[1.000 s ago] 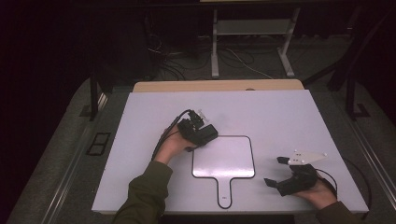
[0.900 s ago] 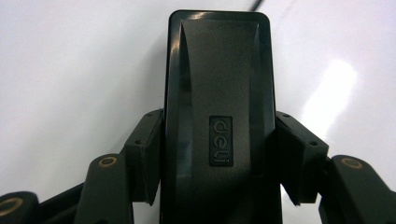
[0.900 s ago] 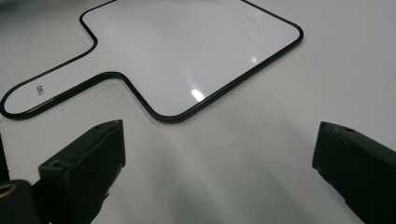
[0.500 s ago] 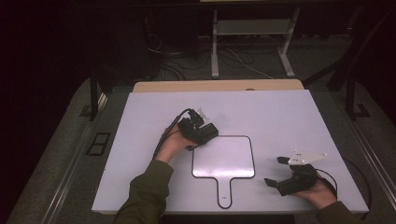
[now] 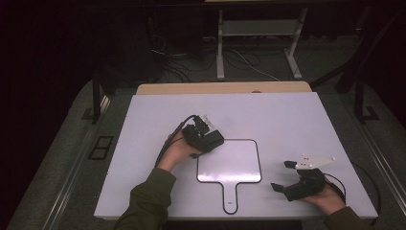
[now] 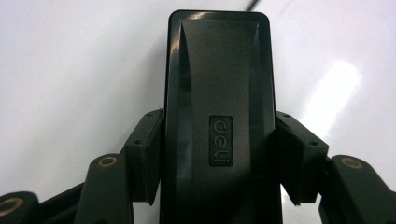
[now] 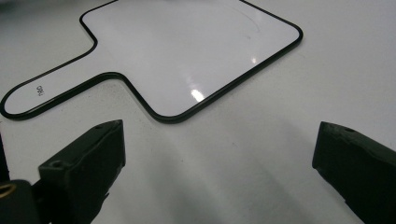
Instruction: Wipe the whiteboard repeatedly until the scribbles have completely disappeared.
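A small white handheld whiteboard (image 5: pixel 230 160) with a black rim and a short handle lies flat on the table, handle toward the person. My left gripper (image 5: pixel 210 139) hovers at the board's upper left corner, shut on a black eraser block (image 5: pixel 214 140). In the left gripper view the eraser (image 6: pixel 219 93) sits upright between the two pads (image 6: pixel 149 154), a raised logo on its face. My right gripper (image 5: pixel 282 176) rests low at the board's right, open, with nothing between its jaws. In the right gripper view the board (image 7: pixel 187 51) lies ahead of my gripper (image 7: pixel 219 149).
The white tabletop (image 5: pixel 287 120) stretches wide behind and to both sides of the board. A wooden strip (image 5: pixel 220 88) runs along its far edge. Beyond it, metal stand legs (image 5: pixel 220 57) and cables lie on the dark floor.
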A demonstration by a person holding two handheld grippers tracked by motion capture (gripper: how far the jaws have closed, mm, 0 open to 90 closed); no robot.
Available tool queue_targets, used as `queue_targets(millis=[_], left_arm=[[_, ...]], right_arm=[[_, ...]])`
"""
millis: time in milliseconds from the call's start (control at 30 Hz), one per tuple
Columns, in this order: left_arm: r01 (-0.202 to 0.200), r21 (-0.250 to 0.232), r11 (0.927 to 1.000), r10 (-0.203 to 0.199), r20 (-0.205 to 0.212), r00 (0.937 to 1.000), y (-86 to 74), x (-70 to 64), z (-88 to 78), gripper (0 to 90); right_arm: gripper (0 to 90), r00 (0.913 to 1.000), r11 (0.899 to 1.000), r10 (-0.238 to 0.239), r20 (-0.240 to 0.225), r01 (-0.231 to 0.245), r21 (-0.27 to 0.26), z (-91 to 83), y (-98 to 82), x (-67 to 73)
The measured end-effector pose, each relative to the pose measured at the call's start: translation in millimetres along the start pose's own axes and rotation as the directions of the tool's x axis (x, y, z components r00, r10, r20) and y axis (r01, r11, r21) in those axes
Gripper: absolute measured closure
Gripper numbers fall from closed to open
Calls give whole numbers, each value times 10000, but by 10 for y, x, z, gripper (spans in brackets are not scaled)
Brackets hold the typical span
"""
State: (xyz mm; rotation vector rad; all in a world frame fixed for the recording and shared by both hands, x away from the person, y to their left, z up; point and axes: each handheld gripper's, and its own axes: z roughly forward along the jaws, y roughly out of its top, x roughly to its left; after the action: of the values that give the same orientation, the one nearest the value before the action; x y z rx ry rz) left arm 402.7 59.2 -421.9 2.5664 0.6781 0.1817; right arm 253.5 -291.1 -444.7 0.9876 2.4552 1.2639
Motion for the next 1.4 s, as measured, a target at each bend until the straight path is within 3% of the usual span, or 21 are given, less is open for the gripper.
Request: queue_targets(millis=[100,333,667,933,1067,1200,1300,1400], left_arm=[[90,-24,10000,-90,8,10000,-14,-12,-3,387],[298,-21,9996,-299,-240,9993,35,163,21,388],[-84,127,9999,87,-193,9998,-14,-3,-17,388],[310,-19,9995,-311,-335,9990,-7,143,1,388],[164,96,9998,-159,-513,9986,2,88,-4,388],[-114,203,9997,120,-334,9994,-12,9,-19,388],[-74,44,10000,75,-228,9997,-40,-43,-22,388],[105,-20,9999,-106,-164,9998,-30,20,-8,388]], right_arm=[[15,10000,10000,3,13,-3,-10,0,2,4],[15,10000,10000,24,17,-24,-25,-10,-4,-9],[15,10000,10000,3,3,-3,5,-11,0,-2],[15,10000,10000,4,14,-4,27,-11,-2,-3],[15,10000,10000,5,17,-5,12,-11,-3,-8],[15,10000,10000,8,1,-8,-2,-4,-2,0],[15,10000,10000,2,16,-2,-10,-1,-1,4],[15,10000,10000,-8,11,8,18,6,1,3]])
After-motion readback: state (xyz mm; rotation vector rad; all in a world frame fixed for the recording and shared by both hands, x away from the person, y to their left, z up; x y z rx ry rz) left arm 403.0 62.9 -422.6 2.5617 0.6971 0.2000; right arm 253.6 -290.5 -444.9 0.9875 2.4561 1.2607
